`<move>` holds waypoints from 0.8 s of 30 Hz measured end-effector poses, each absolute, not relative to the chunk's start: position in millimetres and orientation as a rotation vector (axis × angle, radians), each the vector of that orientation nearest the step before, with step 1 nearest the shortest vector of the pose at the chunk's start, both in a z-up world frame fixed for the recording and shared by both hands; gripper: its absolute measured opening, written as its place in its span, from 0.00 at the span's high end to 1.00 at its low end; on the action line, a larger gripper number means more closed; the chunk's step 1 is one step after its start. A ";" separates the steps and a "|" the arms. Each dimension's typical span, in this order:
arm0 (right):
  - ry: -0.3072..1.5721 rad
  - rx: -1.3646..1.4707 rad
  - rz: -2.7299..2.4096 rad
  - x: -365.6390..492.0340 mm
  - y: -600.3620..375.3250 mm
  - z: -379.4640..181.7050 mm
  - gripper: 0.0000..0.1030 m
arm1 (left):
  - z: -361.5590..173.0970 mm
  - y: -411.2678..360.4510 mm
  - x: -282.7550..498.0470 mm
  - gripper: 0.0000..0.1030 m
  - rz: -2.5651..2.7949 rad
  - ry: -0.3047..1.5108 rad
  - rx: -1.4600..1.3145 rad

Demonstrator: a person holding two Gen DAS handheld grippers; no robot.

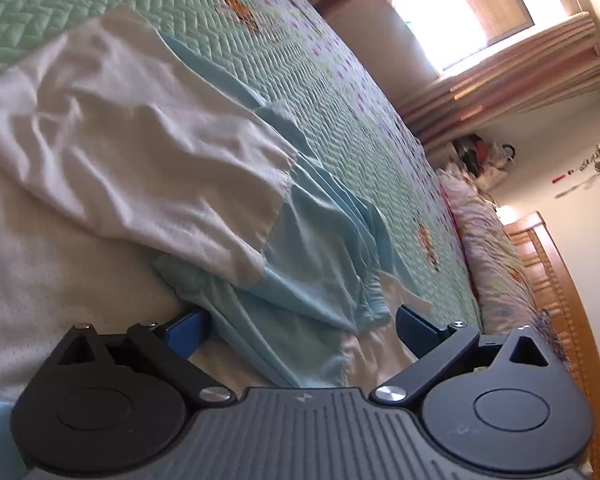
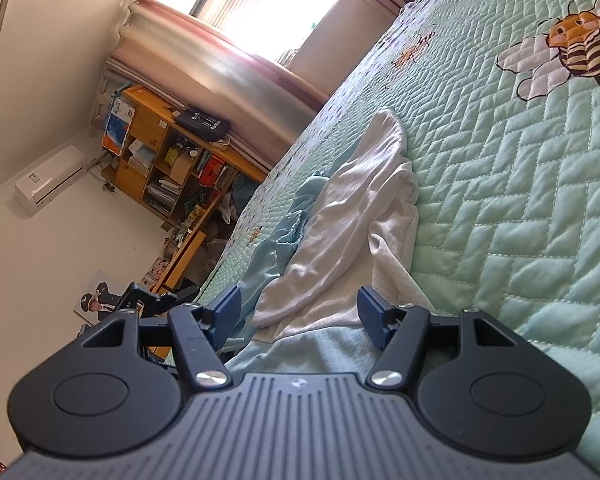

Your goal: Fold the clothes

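A white and light-blue garment (image 1: 148,152) lies rumpled on a green quilted bedspread (image 1: 260,40). In the left wrist view my left gripper (image 1: 304,330) stands wide open low over the garment. A light-blue fold (image 1: 300,280) runs between its blue pads (image 1: 416,326) without being pinched. In the right wrist view the same garment (image 2: 352,216) stretches away across the bedspread (image 2: 520,184). My right gripper (image 2: 300,318) is open at its near end, where white and blue cloth lies loose between the pads (image 2: 374,318).
The bed's far edge meets a bright window with curtains (image 1: 480,60). Floral bedding (image 1: 496,248) and a wooden headboard (image 1: 556,272) lie at the right of the left wrist view. A cluttered wooden shelf (image 2: 168,156) and an air conditioner (image 2: 48,180) stand beyond the bed.
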State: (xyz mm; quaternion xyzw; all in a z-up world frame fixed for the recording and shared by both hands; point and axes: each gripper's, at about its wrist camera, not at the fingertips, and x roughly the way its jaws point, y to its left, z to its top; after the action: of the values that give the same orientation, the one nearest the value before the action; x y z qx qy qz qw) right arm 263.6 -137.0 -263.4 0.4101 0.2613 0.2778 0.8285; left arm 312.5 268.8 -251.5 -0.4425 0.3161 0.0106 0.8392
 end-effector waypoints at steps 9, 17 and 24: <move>0.555 0.871 0.590 261.6 -138.4 -266.6 0.36 | -254.9 264.4 299.4 0.60 0.064 0.638 -0.882; 0.555 0.867 0.589 260.9 -138.4 -265.9 0.36 | -244.6 282.4 291.4 0.97 0.151 0.628 -0.801; 0.555 0.863 0.589 261.6 -137.8 -267.2 0.36 | -251.7 291.3 298.1 0.97 0.114 0.712 -0.766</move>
State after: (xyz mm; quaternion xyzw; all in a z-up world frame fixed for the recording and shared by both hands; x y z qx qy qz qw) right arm 261.6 -137.8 -267.2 0.4069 0.2617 0.2776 0.8300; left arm 298.1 291.3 -251.7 -0.3657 0.3397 0.0546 0.8648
